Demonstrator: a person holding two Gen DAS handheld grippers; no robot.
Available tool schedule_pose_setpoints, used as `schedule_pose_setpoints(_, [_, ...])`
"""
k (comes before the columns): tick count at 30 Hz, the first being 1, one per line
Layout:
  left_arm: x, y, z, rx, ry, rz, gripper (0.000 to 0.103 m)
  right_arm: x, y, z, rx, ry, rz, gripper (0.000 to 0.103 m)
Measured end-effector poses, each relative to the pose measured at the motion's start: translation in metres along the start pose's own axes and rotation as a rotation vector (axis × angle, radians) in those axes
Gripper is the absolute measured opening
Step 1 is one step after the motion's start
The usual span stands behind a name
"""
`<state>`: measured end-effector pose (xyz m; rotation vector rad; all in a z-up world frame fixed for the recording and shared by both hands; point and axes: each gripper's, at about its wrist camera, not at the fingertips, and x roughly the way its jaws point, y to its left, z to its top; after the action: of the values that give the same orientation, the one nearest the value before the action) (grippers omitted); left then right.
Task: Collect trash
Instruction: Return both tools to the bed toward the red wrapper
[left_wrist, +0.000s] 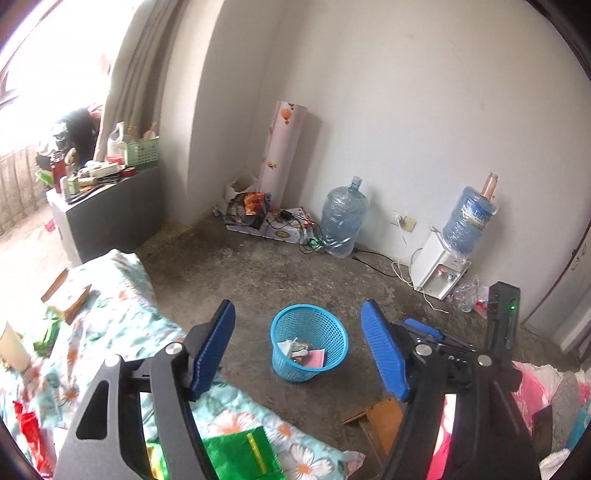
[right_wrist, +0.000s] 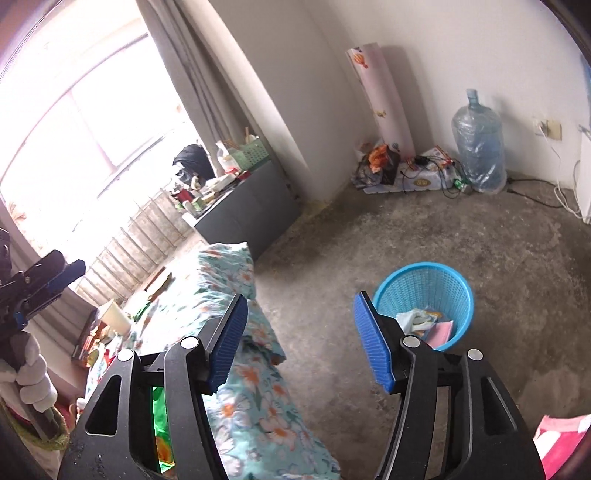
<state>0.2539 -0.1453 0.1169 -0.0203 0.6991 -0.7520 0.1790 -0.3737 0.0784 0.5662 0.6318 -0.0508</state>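
A blue mesh wastebasket (left_wrist: 309, 341) stands on the concrete floor with a pink sheet and wrappers inside; it also shows in the right wrist view (right_wrist: 424, 304). My left gripper (left_wrist: 298, 350) is open and empty, held above the floor and framing the basket. My right gripper (right_wrist: 301, 338) is open and empty, above the bed's edge with the basket just right of it. A green wrapper (left_wrist: 242, 452) lies on the floral bedspread below my left gripper. A paper cup (right_wrist: 115, 316) and more wrappers lie further up the bed. The right gripper also shows in the left wrist view (left_wrist: 424, 328).
The floral bedspread (right_wrist: 255, 373) fills the lower left. A grey cabinet (left_wrist: 110, 214) with clutter stands by the window. Two water jugs (left_wrist: 343, 218), a white dispenser (left_wrist: 439, 271), cables and boxes line the far wall. Pink cloth (left_wrist: 535, 384) lies at right.
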Motion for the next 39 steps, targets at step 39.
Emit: schedule_pose_setpoints(39, [-0.240,0.133,-0.169,-0.304,-0.122,0.306,0.082,-0.009,0.220,-0.054,-0.306,0.208,0.306,0.071])
